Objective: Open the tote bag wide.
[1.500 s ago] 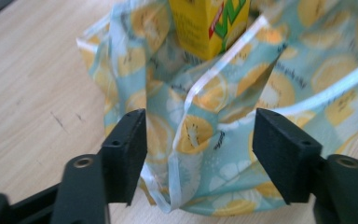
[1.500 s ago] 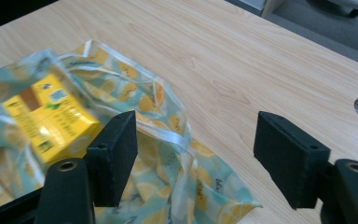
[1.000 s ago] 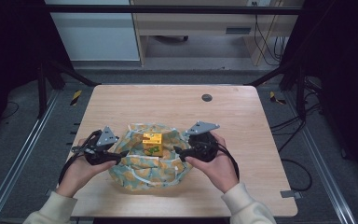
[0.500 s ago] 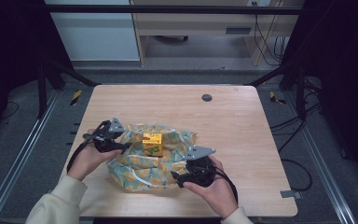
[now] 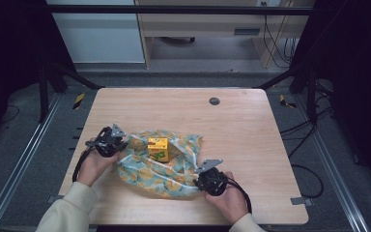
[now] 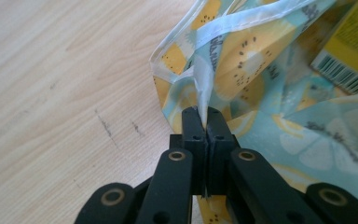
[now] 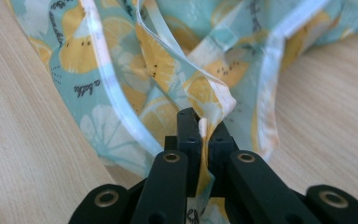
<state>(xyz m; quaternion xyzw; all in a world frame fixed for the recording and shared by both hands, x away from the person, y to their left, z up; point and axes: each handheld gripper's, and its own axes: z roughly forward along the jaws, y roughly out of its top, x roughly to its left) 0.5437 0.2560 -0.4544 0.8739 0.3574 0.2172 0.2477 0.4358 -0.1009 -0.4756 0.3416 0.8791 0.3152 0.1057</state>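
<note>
A teal cloth with a yellow lemon print (image 5: 166, 166) lies crumpled on the wooden table (image 5: 241, 121). On its middle stands a small yellow box (image 5: 158, 149). My left gripper (image 5: 117, 143) is at the cloth's far left corner, shut on the cloth's hem (image 6: 204, 100). My right gripper (image 5: 199, 179) is at the near right corner, shut on a fold of the cloth edge (image 7: 214, 109). The yellow box (image 6: 354, 51) shows at the upper right in the left gripper view.
A small round dark grommet (image 5: 214, 101) sits in the table near its far edge. Black frame bars (image 5: 290, 72) and cables (image 5: 299, 130) flank the table on the floor. Bare wood lies to the right of and beyond the cloth.
My left gripper has moved away from me and leftward with its cloth corner. My right gripper has drawn back toward the near edge and rightward, stretching the cloth diagonally.
</note>
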